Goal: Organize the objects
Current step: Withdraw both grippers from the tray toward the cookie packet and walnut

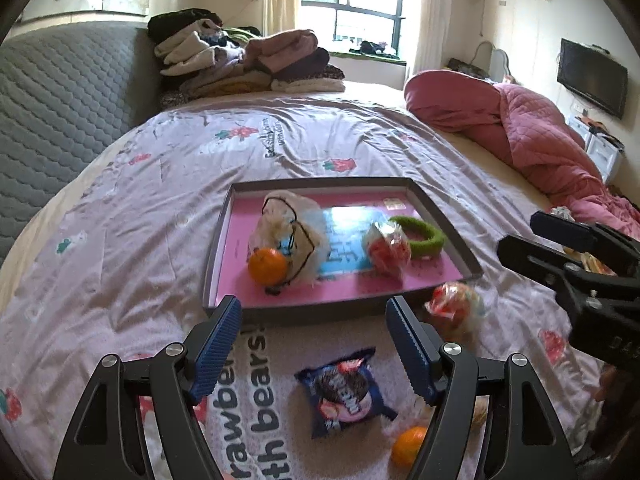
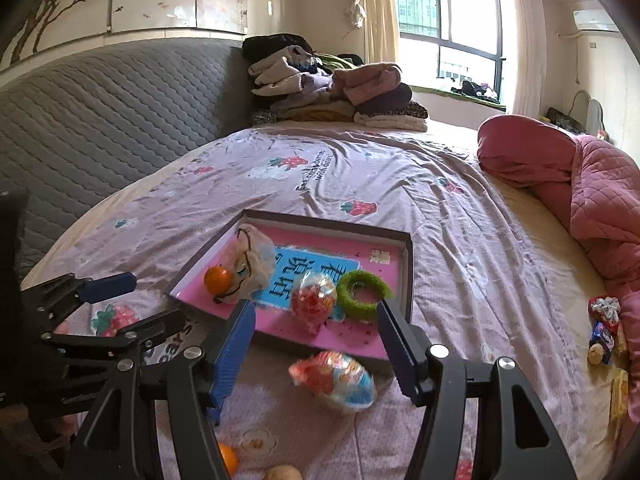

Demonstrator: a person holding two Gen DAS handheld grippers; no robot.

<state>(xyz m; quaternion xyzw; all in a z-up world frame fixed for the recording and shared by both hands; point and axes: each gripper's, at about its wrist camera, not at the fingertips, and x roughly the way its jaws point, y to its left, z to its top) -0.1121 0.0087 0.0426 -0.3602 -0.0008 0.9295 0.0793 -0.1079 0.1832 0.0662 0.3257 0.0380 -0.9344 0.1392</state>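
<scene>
Pink-lined tray (image 1: 224,240) sits mid-bed on the strawberry-print sheet (image 1: 120,208), already holding an orange (image 1: 267,266), a clear bag w/ a black cord (image 1: 292,220), a red-and-white wrapped snack (image 1: 387,249) and a green ring (image 1: 424,236).

We judge we're partway thru: some things are in, several are left out on the sheet. A second wrapped snack (image 2: 334,376) lies just beside the tray's near edge, looking blurred, so maybe moving. Nearer to us on the left are a blue cookie pack (image 1: 346,392) and another orange (image 1: 408,446). A few more packets (image 2: 604,328) sit far right by the pink quilt (image 2: 600,208).

Our right gripper (image 2: 316,324) hovers low over that loose snack, jaws spread wide, nothing held; it's aimed fwd toward the tray. Our left gripper (image 1: 314,320) is likewise wide open and empty, poised above the cookie pack w/ its tips near the tray's front wall.

Next move, we reckon: drop the right gripper around the snack, pinch gently since the wrapper's crinkly and soft, then lift it over the rim into the tray.
</scene>
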